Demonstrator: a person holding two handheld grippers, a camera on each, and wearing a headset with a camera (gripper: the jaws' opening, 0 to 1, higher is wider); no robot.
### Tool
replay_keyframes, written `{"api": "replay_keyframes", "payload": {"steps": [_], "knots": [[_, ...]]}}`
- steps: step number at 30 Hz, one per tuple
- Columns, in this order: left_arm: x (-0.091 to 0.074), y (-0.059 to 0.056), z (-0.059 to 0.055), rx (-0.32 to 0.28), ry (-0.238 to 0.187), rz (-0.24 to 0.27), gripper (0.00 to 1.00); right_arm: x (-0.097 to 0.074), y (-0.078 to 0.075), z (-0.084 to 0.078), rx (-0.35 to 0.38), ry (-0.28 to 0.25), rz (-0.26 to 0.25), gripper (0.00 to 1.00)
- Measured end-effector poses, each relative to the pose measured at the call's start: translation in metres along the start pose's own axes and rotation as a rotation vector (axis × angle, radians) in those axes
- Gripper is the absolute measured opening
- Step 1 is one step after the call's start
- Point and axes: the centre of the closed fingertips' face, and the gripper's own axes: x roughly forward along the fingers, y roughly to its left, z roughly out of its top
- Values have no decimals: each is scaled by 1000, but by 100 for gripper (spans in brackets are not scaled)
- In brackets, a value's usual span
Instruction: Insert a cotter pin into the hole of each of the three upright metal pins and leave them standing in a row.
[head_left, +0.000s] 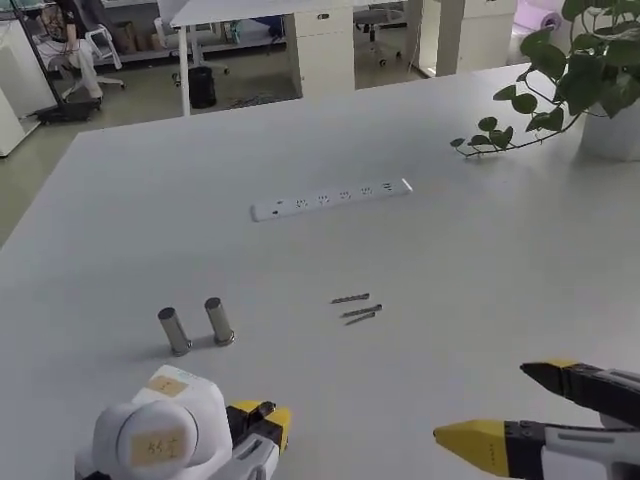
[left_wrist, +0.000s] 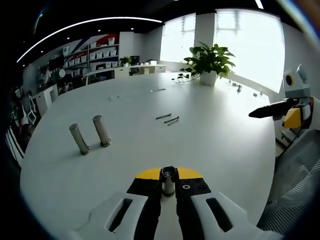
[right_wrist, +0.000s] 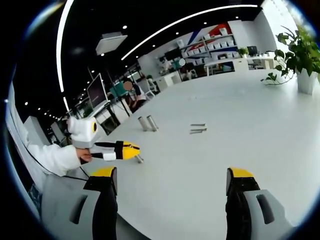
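Two metal pins (head_left: 174, 330) (head_left: 218, 321) stand upright side by side on the white table (head_left: 450, 250); the left gripper view shows them too (left_wrist: 79, 139) (left_wrist: 101, 131). A third metal pin (left_wrist: 168, 181) is clamped between the jaws of my left gripper (left_wrist: 168, 176), which sits low at the near left (head_left: 262, 420). Three cotter pins (head_left: 355, 308) lie flat near the table's middle, right of the standing pins. My right gripper (head_left: 500, 405) hovers at the near right, open, with nothing between its jaws (right_wrist: 172, 175).
A white power strip (head_left: 330, 199) lies farther back on the table. A potted plant (head_left: 585, 80) stands at the far right corner. Desks and chairs fill the room behind.
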Motion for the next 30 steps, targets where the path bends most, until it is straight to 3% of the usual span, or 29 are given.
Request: {"api": "replay_keyframes", "payload": {"steps": [10,15,18,21,23,28,30], "knots": [[2,-2,1,3,-19,3,7,0,-2,-2,4,8,-3,88],[2,-3,1,44,-14,9,8,2,0,-3,8,11,3,88],[2,-2,-11,149,66,22,8,2,-2,-2,8,8,-6,88],[2,-4,-14,101,66,12,10,0,-3,-1,13,1,-8,89],[1,-3,-15,98,71,14,14,-1,-2,0,14,-3,-7,89],[-3,-3,-10,78,52,5,36,-1,-1,0,15,-5,-4,88],[-6,-4,-6,106,39,-3,34,-1,0,-1,12,-3,-2,88]]}}
